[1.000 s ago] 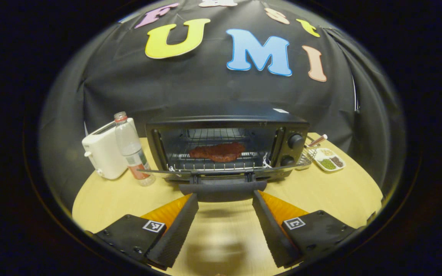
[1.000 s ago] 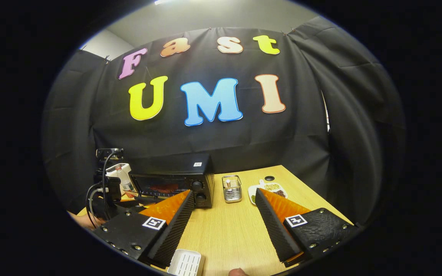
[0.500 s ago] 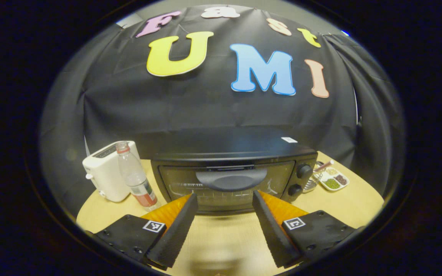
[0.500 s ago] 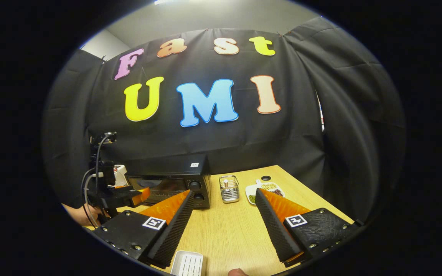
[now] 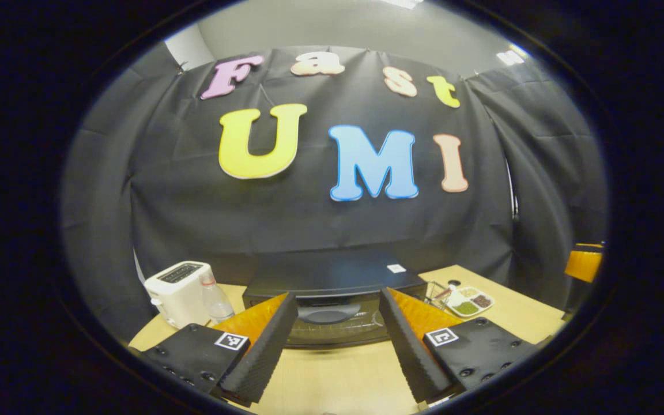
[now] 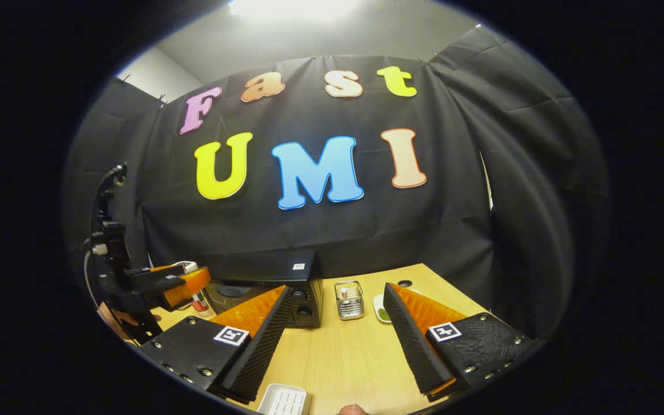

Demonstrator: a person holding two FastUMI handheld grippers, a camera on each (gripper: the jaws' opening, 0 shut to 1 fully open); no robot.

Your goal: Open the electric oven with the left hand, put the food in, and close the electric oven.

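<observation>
left tool (image 5: 332, 340) has backed away from the shut oven (image 5: 332, 294).

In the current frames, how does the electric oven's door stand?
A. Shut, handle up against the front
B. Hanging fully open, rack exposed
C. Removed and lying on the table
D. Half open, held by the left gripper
A: in the left gripper view the electric oven has its door flush, handle near the top, with the left gripper open and apart from it.
</observation>
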